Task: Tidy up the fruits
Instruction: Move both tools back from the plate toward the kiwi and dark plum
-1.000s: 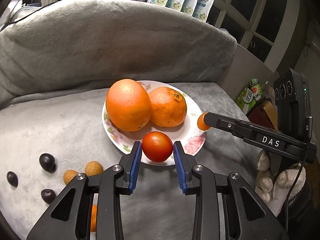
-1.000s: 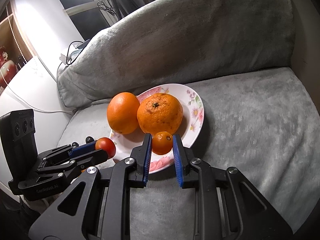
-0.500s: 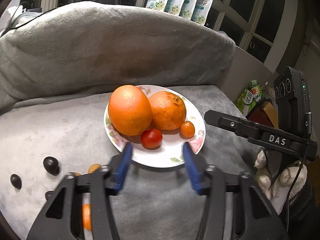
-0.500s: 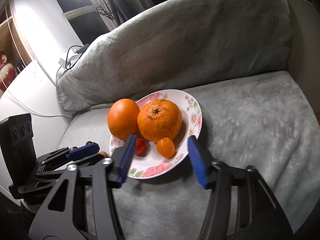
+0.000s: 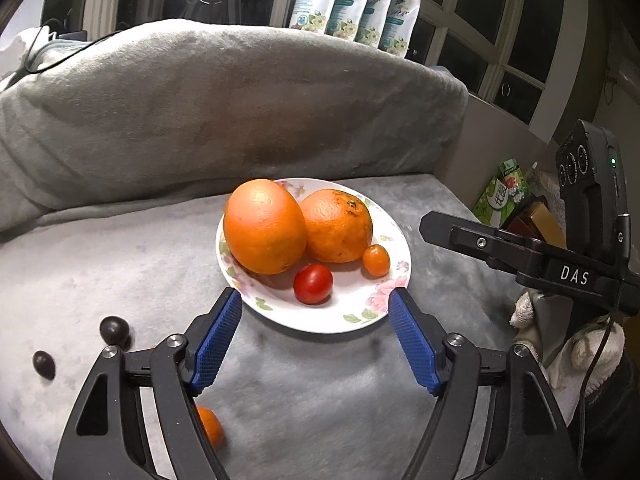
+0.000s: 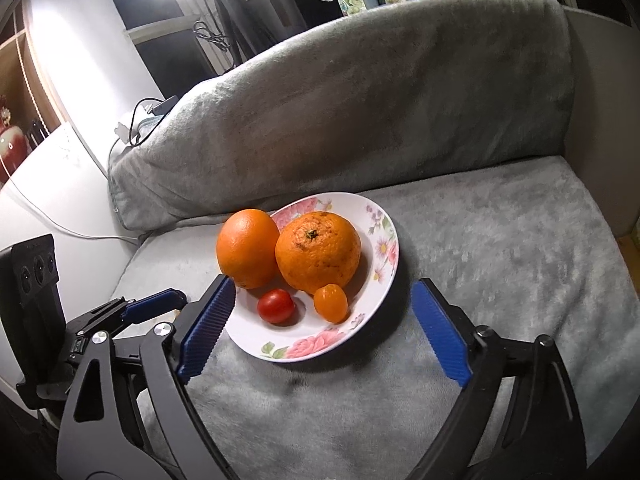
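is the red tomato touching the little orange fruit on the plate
Apart. The right wrist view shows bare white plate between the red tomato and the small orange fruit.

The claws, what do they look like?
Both claws, left and right, are black, with long skeleton-like fingers, silver screws and ribbed blue pads. The right one has white letters, DAS, a boxy black block with three round dials and a green light, plus a thin black cable. The hand wears a white knit glove.
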Action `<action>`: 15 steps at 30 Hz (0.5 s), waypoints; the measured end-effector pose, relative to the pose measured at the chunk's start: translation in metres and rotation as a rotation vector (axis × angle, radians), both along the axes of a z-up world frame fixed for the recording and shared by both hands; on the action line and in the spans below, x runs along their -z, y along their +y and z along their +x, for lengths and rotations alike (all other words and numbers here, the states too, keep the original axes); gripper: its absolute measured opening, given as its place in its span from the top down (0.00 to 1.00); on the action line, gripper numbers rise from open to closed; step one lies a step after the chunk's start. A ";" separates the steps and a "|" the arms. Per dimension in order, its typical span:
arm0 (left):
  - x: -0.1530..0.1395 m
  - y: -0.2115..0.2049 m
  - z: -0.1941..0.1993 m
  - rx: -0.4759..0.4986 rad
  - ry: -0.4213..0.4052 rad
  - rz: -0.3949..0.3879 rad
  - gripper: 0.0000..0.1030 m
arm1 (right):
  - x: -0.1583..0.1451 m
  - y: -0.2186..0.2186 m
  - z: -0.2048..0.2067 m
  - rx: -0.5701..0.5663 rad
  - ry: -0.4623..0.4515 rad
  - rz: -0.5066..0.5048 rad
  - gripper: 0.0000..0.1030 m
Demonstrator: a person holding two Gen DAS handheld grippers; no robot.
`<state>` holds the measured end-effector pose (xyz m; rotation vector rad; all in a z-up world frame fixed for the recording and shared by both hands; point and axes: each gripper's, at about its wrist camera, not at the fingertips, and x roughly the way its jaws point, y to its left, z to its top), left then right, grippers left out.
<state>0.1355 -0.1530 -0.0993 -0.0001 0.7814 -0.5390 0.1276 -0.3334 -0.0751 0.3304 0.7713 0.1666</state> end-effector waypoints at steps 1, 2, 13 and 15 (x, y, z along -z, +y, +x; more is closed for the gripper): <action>-0.001 -0.001 0.000 0.000 -0.002 0.000 0.26 | -0.001 0.001 -0.001 0.001 -0.006 -0.006 0.09; -0.001 0.000 -0.001 0.000 -0.005 0.000 0.26 | -0.003 0.002 -0.001 0.001 -0.013 -0.011 0.09; -0.011 0.015 -0.009 -0.017 -0.031 -0.021 0.26 | -0.017 0.018 -0.008 -0.005 -0.057 -0.068 0.09; -0.012 0.019 -0.011 -0.022 -0.035 -0.026 0.26 | -0.018 0.021 -0.009 -0.006 -0.059 -0.069 0.09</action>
